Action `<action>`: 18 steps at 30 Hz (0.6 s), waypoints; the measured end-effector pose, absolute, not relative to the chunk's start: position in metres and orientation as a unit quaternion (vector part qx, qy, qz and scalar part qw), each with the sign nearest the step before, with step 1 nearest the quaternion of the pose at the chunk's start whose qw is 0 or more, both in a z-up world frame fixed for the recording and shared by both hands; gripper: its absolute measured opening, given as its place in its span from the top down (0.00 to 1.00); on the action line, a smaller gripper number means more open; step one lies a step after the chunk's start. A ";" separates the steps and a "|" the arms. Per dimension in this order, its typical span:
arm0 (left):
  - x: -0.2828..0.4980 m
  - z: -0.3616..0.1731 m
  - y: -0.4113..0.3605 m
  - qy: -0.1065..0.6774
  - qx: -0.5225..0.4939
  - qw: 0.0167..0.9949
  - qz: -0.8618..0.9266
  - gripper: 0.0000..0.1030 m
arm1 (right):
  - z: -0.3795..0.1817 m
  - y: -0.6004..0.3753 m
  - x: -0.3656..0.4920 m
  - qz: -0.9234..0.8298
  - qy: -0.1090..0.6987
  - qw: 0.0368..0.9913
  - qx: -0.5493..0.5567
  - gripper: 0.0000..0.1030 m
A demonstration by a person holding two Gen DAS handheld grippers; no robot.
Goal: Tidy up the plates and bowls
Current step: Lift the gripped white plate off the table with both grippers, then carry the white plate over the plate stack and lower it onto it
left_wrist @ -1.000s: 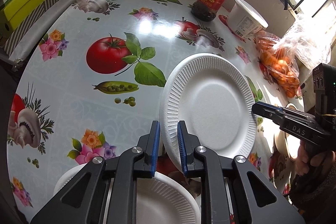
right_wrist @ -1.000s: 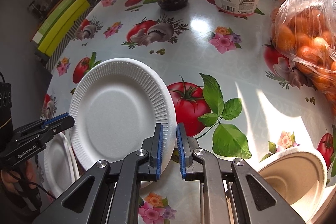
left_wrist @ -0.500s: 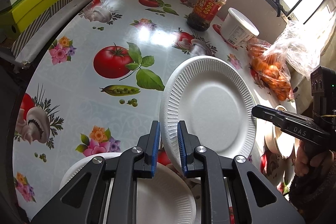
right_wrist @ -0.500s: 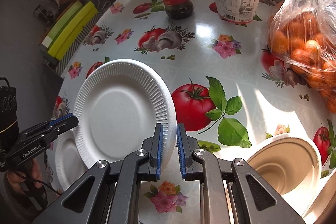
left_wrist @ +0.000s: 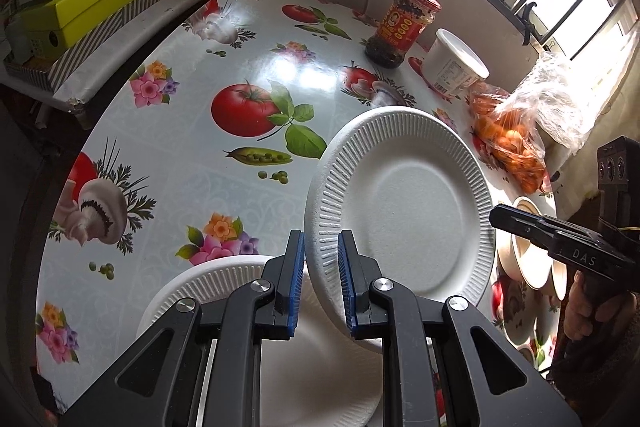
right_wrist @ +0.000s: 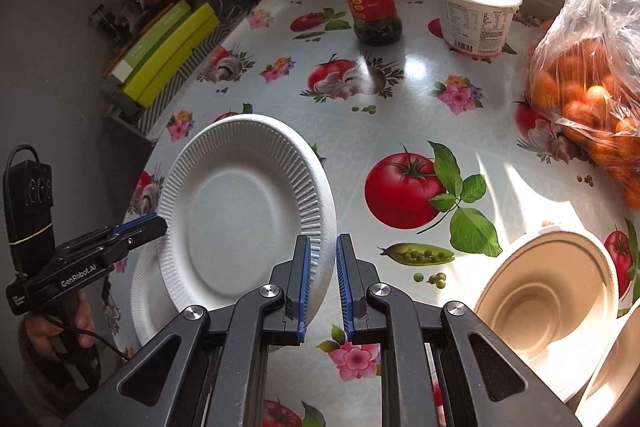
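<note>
My left gripper (left_wrist: 321,281) and my right gripper (right_wrist: 321,281) each pinch an opposite edge of the same white paper plate (left_wrist: 400,211), their blue pads closed on its ribbed rim, so both are clamped on it. I hold the plate tilted in the air, over the near left part of the flowered tablecloth (left_wrist: 192,187).

Just under it, by my left gripper, lies another white paper plate on the cloth (left_wrist: 320,367); I judge that to be the start of the plate pile, and the held plate belongs on top of it. So one plate looks placed and this one is mid-way.

Out to my right, the beige paper bowls (right_wrist: 548,299) sit partly overlapping near the table edge; whether they are already properly nested I cannot tell. The jar, tub and bag of oranges stand well apart at the back.
</note>
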State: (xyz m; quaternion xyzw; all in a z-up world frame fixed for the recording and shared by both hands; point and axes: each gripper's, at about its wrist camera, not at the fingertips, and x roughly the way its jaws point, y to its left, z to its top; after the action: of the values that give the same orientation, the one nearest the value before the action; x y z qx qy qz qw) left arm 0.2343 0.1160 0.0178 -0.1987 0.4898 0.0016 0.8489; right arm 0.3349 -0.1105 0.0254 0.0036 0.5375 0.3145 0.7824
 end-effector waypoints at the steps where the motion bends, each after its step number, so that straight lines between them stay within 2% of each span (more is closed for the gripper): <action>1: 0.231 0.018 0.118 0.489 -0.201 0.849 0.003 0.83 | 0.027 -0.109 0.332 0.317 0.536 0.782 0.004 0.87; 18: 0.177 0.019 0.143 0.477 -0.218 0.851 0.024 0.83 | 0.026 -0.082 0.290 0.348 0.533 0.772 -0.005 0.87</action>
State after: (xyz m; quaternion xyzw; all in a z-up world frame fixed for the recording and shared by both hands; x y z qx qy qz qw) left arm 0.1773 0.1428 0.0189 -0.2178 0.4772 0.0236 0.8511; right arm 0.2898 -0.0819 0.0260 -0.0045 0.5328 0.3476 0.7716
